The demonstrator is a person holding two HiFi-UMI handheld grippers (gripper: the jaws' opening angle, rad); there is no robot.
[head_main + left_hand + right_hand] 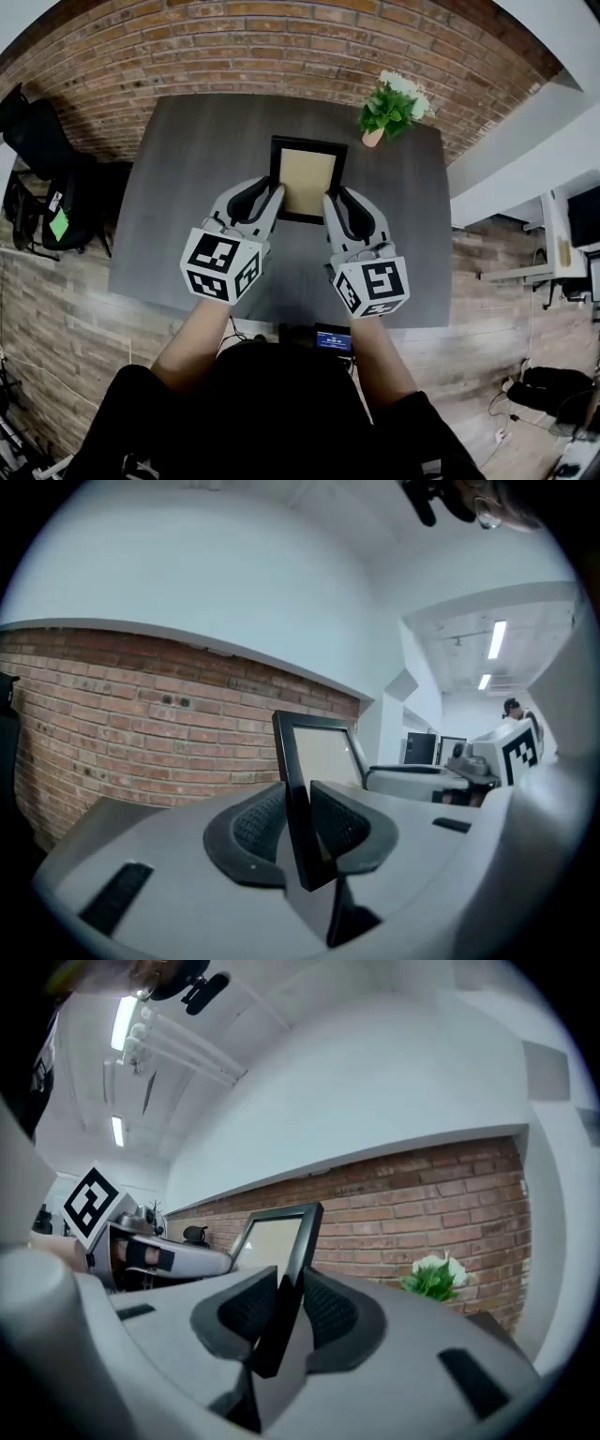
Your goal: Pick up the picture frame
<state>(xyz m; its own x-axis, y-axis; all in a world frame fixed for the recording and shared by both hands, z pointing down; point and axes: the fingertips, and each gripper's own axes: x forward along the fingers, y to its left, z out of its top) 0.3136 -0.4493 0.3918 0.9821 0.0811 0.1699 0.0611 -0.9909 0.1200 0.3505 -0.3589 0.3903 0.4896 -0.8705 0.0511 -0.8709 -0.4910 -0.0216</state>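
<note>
Picture frame [307, 178], black-rimmed rectangle with tan, perhaps glazed face, is clamped by left tool [268, 202] and right tool [336, 208].

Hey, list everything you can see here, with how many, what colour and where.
picture frame: one, black with a tan panel, held up over the table, clamped on both side edges
table: one, dark grey, against the wall
potted plant: one, green with white flowers, far right corner of the table
brick wall: one, red-brown, behind the table
office chair: one, black, left of the table
small device with a blue screen: one, black, at the table's near edge
left gripper: one, grey, closed on the frame's left edge
right gripper: one, grey, closed on the frame's right edge
</note>
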